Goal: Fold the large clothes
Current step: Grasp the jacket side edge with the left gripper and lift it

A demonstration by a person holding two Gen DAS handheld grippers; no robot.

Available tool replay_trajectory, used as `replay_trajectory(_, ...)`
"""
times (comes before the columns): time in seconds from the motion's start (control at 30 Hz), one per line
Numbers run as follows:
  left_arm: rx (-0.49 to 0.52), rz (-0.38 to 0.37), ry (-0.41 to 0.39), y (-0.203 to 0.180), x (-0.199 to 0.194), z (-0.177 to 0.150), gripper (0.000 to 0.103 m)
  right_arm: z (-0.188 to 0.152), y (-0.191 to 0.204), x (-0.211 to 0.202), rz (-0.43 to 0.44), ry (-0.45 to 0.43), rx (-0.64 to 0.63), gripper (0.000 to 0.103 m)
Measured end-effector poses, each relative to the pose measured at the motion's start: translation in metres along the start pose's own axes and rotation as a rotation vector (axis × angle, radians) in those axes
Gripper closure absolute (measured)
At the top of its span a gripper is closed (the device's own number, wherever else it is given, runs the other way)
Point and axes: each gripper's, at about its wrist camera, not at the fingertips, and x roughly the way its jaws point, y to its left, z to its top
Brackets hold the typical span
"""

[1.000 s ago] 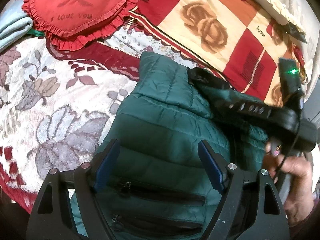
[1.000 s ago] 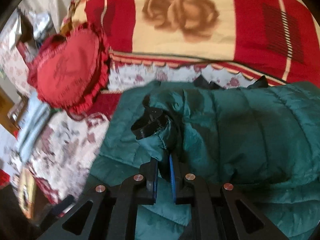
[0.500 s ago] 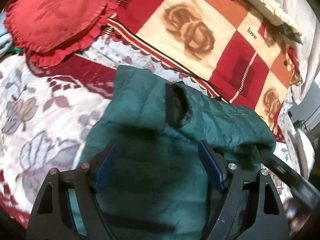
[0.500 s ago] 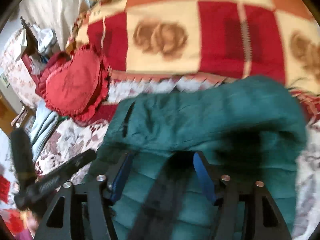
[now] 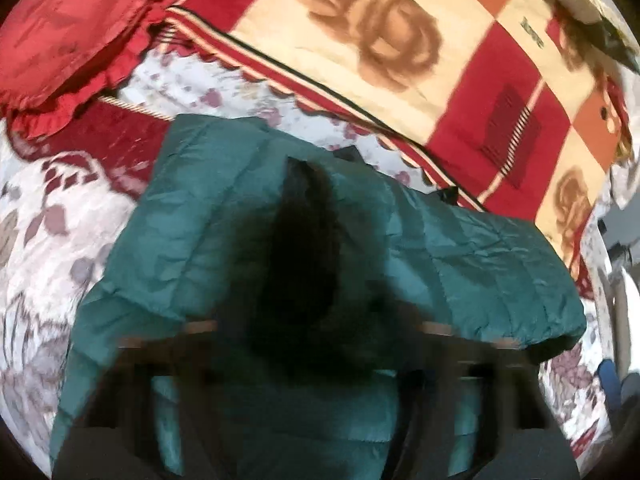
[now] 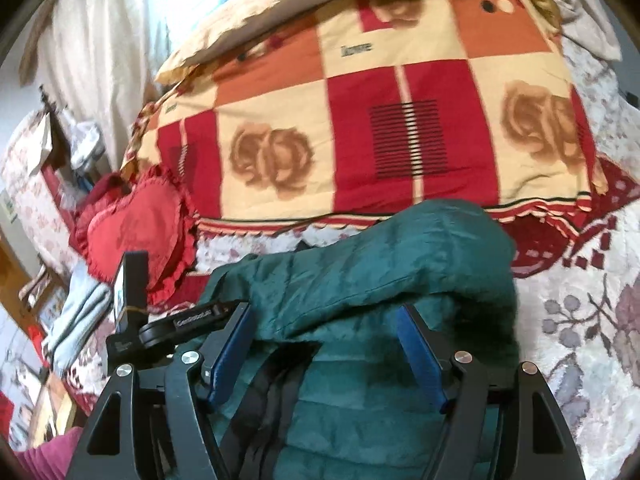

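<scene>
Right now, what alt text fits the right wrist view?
A green jacket lies folded on a floral bedspread, with the open right hand-held gripper over it, nothing pinched. Behind are a checked blanket and a red heart pillow.

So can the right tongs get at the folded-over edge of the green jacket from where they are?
Probably yes. The right tongs stand open just above the green jacket, with its folded-over edge right ahead of the blue pads and nothing between. The left tongs' arm sits off to the side.

The floral bedspread (image 6: pixel 580 320) carries a green padded jacket (image 6: pixel 380 272), heart cushion (image 6: pixel 132 236) and checked blanket (image 6: pixel 360 140).
</scene>
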Motion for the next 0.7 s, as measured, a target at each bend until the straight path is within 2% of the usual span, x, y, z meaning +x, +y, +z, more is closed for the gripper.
replay_trajectory(0.07,0.016,-0.004,-0.009,-0.002,-0.004,0.007,0.082,0.006,-0.015,-0.003,-0.039,-0.015,0.039,0.033)
replay_trajectory(0.2,0.026,0.001,-0.078,0.006,-0.030,0.023,0.085,0.019,-0.041,-0.008,-0.117,-0.046,0.098,0.033)
replay_trajectory(0.27,0.020,0.019,-0.116,0.019,-0.043,0.032,0.085,0.028,-0.049,-0.003,-0.123,-0.036,0.118,0.033)
replay_trajectory(0.37,-0.009,0.052,-0.124,0.041,-0.043,0.038,0.085,0.035,-0.051,0.015,-0.114,0.011,0.125,0.033)
replay_trajectory(0.5,-0.044,0.094,-0.093,0.064,-0.029,0.033,0.087,0.037,-0.038,0.048,-0.128,0.085,0.042,0.033)
replay_trajectory(0.7,-0.014,0.142,-0.081,0.065,-0.011,0.021,0.087,0.028,-0.020,0.093,-0.153,0.174,-0.102,0.034)
